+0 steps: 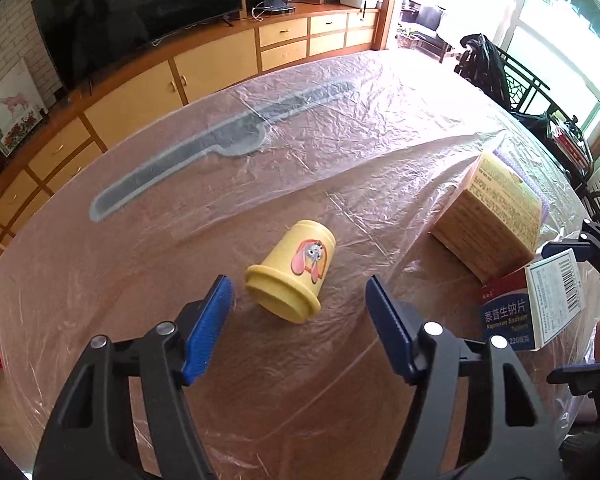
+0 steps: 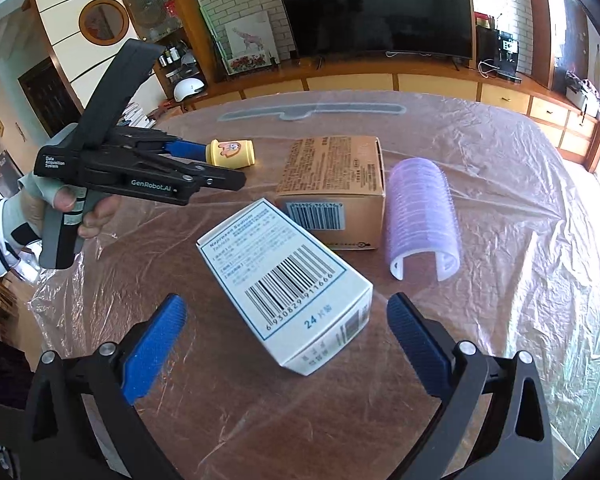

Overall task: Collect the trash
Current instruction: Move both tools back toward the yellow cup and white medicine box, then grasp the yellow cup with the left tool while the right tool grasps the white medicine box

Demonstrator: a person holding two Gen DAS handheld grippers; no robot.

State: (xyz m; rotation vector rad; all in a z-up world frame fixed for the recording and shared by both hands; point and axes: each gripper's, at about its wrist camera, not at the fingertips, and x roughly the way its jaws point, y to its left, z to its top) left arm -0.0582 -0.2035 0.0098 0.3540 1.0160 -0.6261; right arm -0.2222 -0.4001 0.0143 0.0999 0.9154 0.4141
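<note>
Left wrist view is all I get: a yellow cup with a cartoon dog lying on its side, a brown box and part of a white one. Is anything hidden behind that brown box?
Observer: Yes, a ribbed lilac plastic half-tube lies right of the brown cardboard box.
Operator: What is the white box?
Observer: The white medicine carton has a barcode side facing up, printed "24".
Operator: Is the other tool holding it?
Observer: No, the right tool is open, with the carton between its fingers.
Operator: And mine?
Observer: The left tool points at the yellow plastic cup.
</note>
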